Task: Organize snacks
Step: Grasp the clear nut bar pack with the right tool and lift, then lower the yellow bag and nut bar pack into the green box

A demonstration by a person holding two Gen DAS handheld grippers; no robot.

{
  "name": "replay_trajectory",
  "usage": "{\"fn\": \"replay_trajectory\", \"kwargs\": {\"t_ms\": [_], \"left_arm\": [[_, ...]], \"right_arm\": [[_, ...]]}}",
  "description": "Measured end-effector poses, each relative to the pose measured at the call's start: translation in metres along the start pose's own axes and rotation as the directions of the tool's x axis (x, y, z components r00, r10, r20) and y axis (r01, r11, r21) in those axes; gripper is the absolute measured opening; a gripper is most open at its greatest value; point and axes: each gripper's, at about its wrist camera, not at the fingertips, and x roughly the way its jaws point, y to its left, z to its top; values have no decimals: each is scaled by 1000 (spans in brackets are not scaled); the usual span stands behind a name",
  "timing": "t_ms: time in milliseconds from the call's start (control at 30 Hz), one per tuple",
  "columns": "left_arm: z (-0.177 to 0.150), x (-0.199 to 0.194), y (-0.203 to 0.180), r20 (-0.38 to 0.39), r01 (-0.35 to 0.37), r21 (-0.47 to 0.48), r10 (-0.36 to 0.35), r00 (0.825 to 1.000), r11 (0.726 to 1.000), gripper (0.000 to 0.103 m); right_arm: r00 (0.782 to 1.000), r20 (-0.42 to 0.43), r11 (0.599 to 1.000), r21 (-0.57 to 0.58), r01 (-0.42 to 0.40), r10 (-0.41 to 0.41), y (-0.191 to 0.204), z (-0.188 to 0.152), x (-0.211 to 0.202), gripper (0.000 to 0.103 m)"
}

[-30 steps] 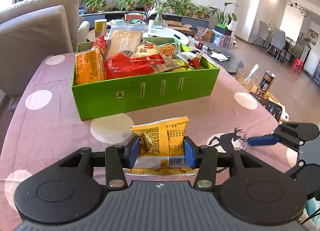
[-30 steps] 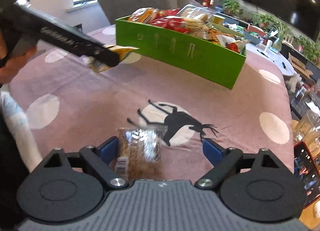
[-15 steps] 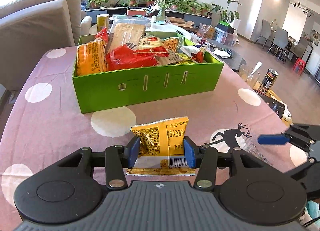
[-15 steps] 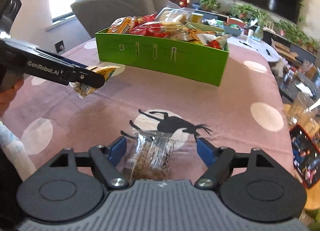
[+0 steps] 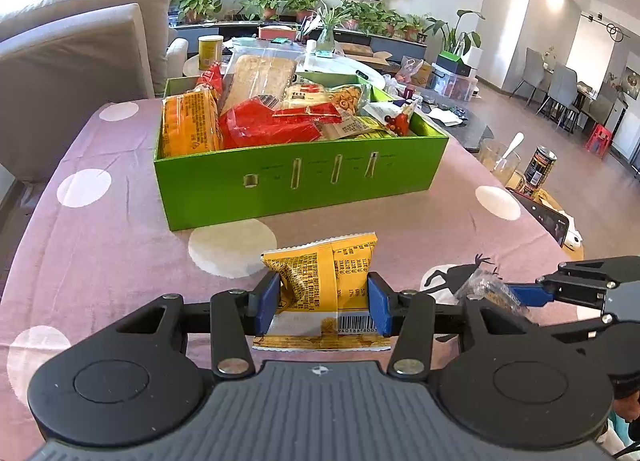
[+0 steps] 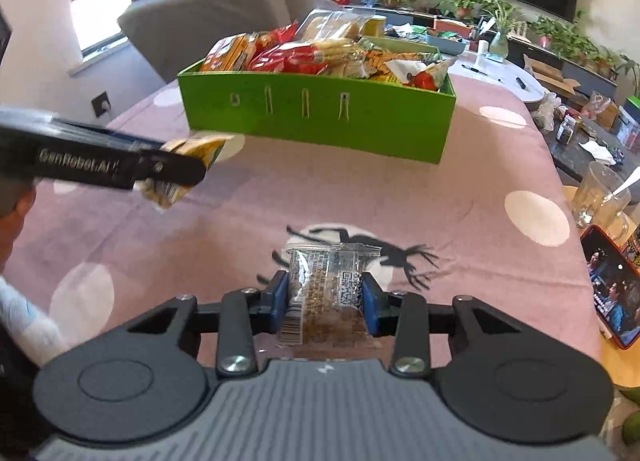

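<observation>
My left gripper [image 5: 322, 297] is shut on a yellow snack packet [image 5: 324, 273], held just above the pink cloth in front of the green box [image 5: 300, 181]. The box is heaped with several snack bags. My right gripper [image 6: 324, 297] has its jaws closing, and the blue pads touch both sides of a clear packet of brown snack [image 6: 326, 285] over the deer print [image 6: 360, 245]. In the right wrist view the left gripper [image 6: 176, 169] reaches in from the left with the yellow packet [image 6: 200, 149]. The clear packet [image 5: 484, 287] also shows at the right in the left wrist view.
A glass with a spoon [image 5: 500, 161], a can [image 5: 540, 169] and a lit phone [image 6: 612, 293] stand at the table's right edge. A grey sofa [image 5: 80, 61] sits behind the box on the left. Bare cloth lies between the grippers and the box.
The right gripper's pads have come in from wide apart to both sides of the clear packet, and its view has rolled. The left gripper holds the yellow packet in the same place.
</observation>
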Motion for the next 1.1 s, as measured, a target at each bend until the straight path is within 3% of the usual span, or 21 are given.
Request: {"fn": "replay_trajectory", "kwargs": {"t_ms": [500, 833, 1100], "left_arm": [[5, -2, -2, 17, -2, 13, 2, 1000, 1000, 44], [50, -21, -7, 141, -14, 66, 4, 990, 998, 44], [90, -11, 2, 198, -59, 53, 47, 979, 997, 44]], "right_arm": [[998, 68, 999, 42, 9, -12, -6, 25, -2, 86], [981, 189, 996, 92, 15, -32, -14, 75, -5, 86], [969, 243, 990, 143, 10, -45, -29, 114, 6, 86]]}}
